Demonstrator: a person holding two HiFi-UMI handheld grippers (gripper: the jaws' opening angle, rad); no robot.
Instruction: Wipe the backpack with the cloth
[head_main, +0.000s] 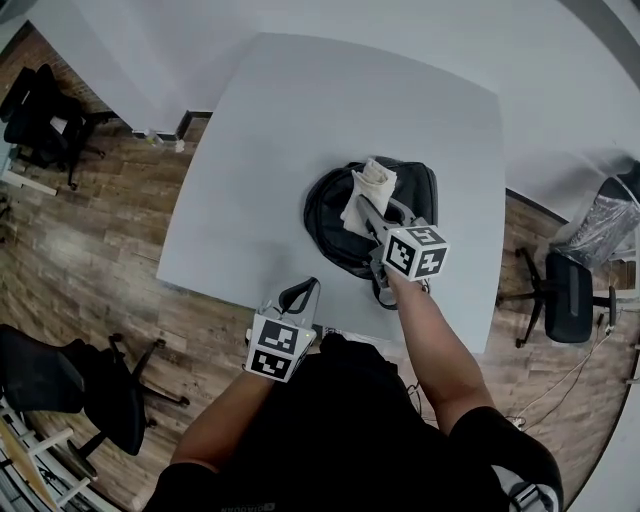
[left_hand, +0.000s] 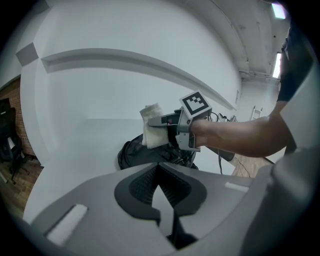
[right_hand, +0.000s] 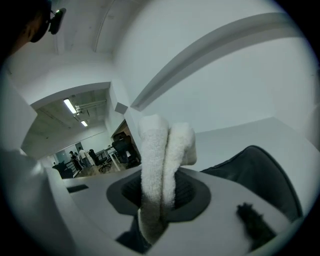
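White terry cloth (right_hand: 161, 180), folded double, is pinched between the right gripper's (head_main: 372, 212) jaws and stands out past their tips. It hangs over the far part of the black backpack (head_main: 328, 225); whether it touches the fabric cannot be told. The backpack lies flat on the pale grey table (head_main: 300, 110), right of its middle and toward the near edge, with a strap trailing toward the person. The left gripper (left_hand: 159, 167) has its jaws pressed together on nothing and is held at the table's near edge, well apart from the backpack, pointing toward it. Black office chairs (head_main: 562, 300) stand on the wood floor (head_main: 110, 230) around the table
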